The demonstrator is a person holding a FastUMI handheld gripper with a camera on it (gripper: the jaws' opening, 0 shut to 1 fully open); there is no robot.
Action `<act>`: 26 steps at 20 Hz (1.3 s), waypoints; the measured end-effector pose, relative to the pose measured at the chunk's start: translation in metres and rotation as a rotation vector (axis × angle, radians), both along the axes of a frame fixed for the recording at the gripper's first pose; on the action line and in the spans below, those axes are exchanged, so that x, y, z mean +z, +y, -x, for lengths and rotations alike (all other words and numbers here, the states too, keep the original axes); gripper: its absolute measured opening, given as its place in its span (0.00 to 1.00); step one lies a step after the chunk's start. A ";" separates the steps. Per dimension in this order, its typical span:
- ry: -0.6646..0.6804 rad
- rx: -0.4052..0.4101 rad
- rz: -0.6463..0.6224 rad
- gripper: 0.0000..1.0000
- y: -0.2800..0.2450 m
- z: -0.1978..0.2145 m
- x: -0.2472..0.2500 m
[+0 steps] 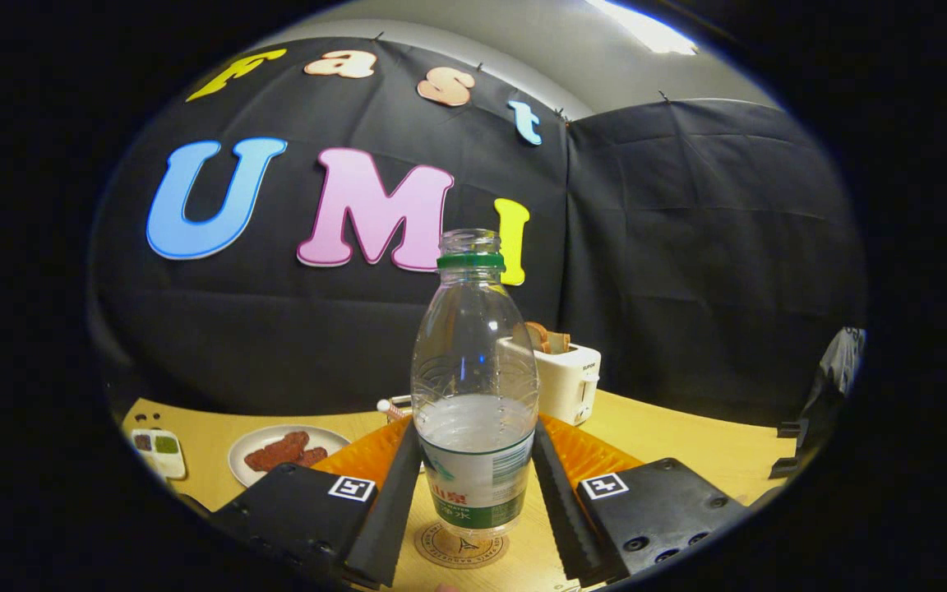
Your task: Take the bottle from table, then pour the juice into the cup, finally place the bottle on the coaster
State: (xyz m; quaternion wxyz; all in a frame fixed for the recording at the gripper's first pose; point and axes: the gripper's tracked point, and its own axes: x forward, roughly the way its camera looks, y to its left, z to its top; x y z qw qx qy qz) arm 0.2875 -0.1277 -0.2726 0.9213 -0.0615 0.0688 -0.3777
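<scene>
A clear plastic bottle (473, 386) with a green neck ring, no cap and a green-and-white label stands upright between my fingers. It is roughly a third full of pale liquid. Its base rests on a round cork coaster (461, 547) on the wooden table (687, 444). My gripper (475, 444) is shut on the bottle, with both fingertips (404, 460) pressed against its sides at label height. An orange ribbed mat (597, 452) lies just behind the bottle. The bottle hides whatever stands directly behind it.
A white toaster (570, 380) with bread in it stands beyond the bottle to the right. A plate of brown food (284, 452) and a small white sauce tray (159, 450) lie to the left. A small striped item (391, 407) peeks out behind the bottle's left side.
</scene>
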 end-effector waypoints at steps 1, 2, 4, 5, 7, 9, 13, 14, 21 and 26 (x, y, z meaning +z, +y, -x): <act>0.021 0.002 0.000 0.75 -0.001 -0.002 -0.011; 0.035 0.004 0.001 0.75 -0.001 -0.002 -0.022; 0.042 0.002 -0.006 0.75 -0.004 -0.003 -0.037; 0.036 0.004 -0.014 0.75 -0.004 -0.003 -0.041; 0.035 0.003 -0.026 0.76 -0.005 -0.003 -0.051; 0.034 -0.001 -0.029 0.76 -0.005 -0.002 -0.056; 0.020 0.007 -0.033 0.76 -0.001 -0.006 -0.061; 0.017 0.008 -0.039 0.76 -0.001 -0.007 -0.062; 0.007 0.018 -0.051 0.77 0.004 -0.006 -0.067; 0.020 0.017 -0.060 0.93 0.002 0.000 -0.074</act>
